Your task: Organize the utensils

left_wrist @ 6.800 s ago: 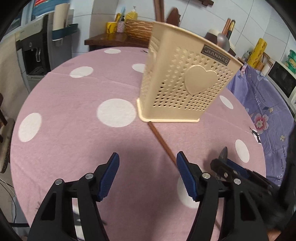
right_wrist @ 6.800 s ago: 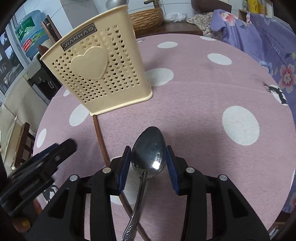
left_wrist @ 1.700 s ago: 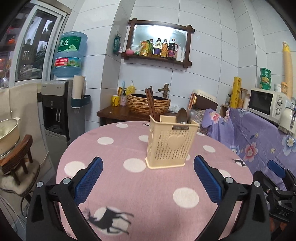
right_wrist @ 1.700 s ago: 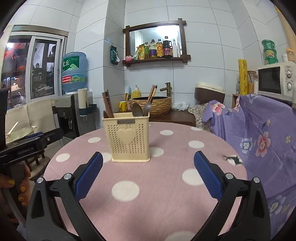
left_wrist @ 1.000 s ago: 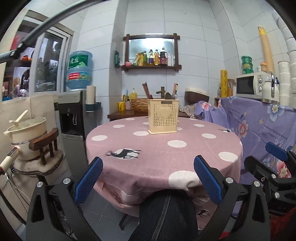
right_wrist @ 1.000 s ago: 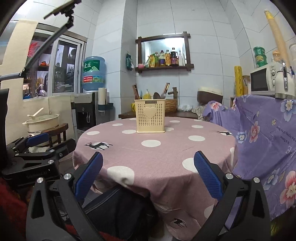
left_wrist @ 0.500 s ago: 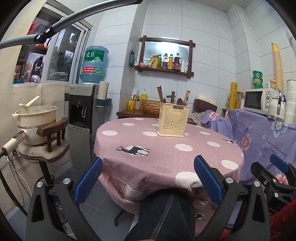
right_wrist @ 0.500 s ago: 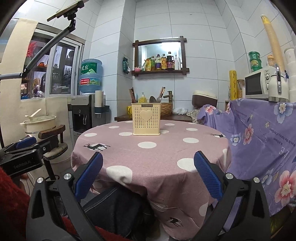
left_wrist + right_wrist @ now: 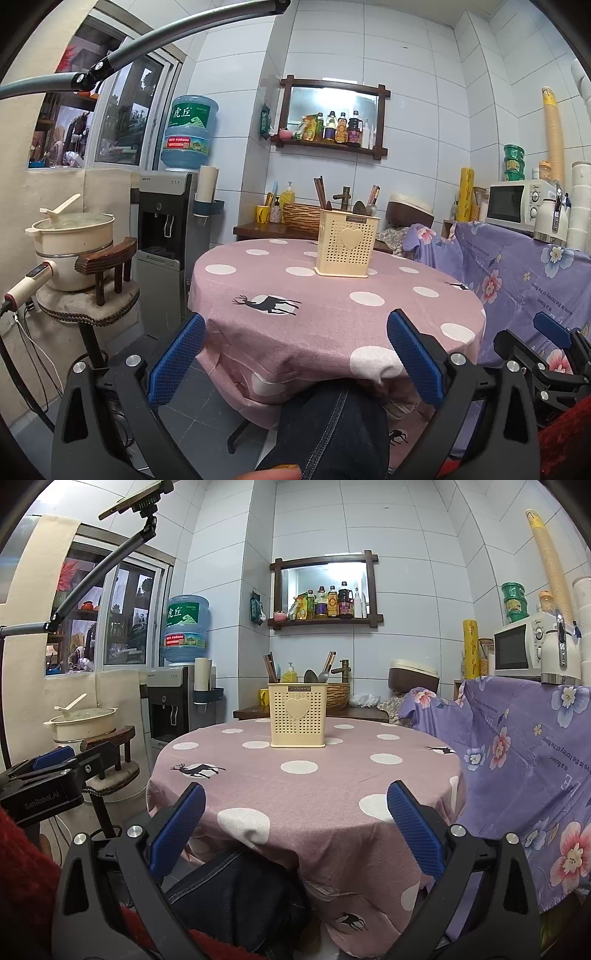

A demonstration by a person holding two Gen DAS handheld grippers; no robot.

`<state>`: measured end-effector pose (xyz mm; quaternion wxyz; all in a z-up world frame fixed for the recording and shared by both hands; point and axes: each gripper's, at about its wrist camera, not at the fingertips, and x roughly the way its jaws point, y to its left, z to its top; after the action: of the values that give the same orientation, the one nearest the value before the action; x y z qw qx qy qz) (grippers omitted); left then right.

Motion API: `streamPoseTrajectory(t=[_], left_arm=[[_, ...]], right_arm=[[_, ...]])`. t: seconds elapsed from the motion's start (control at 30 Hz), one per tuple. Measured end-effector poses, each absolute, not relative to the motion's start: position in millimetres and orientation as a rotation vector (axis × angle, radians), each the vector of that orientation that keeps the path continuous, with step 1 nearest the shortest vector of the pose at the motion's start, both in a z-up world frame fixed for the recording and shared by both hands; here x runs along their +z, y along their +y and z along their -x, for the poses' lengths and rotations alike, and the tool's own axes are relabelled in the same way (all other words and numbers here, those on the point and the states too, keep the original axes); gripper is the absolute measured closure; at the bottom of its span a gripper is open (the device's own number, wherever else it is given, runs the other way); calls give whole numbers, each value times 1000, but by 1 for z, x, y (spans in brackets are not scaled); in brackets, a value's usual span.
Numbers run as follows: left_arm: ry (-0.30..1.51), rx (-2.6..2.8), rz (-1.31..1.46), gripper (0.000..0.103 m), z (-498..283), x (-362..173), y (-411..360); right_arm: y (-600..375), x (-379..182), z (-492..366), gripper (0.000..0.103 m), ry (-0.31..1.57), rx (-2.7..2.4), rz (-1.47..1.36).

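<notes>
With spoons (image 9: 317,675) and chopsticks (image 9: 269,667) standing in the holder (image 9: 297,715) far ahead of both wide, empty grippers (image 9: 295,360) (image 9: 295,829), the job looks done: just rest them low.

A pink tablecloth (image 9: 332,786) with white polka dots and dark deer prints covers the round table. On it stands a cream utensil holder (image 9: 297,715), perforated, with a plain heart. Right of the table hangs a purple floral cloth (image 9: 524,746). Both grippers are black with blue pads (image 9: 413,827).
</notes>
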<state>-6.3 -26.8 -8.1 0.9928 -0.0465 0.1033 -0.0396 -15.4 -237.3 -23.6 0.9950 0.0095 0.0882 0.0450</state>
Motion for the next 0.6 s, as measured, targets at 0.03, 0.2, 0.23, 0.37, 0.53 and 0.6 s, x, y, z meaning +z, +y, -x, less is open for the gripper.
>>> streamPoseTrajectory(t=[0.03,0.2,0.23,0.37,0.53,0.6], left_arm=[[207,-80,93,5,6,-8,-27],[207,-76,94,5,6,-8,-27],[207,-74,95,5,6,-7,-27],[208,-75,95,5,6,-8,-27],[209,-74,96,5,6,-8,-26],[211,-74,98,5,6,-8,-27]], right_arm=[[-237,-24,15,6,178,91,-19],[-237,-24,15,6,178,91,-19],[-237,-24,14,6,179,91,-20],[-237,-25,14,6,180,91,-20],[-237,-24,14,6,179,92,-19],[-237,-24,14,6,179,91,-20]])
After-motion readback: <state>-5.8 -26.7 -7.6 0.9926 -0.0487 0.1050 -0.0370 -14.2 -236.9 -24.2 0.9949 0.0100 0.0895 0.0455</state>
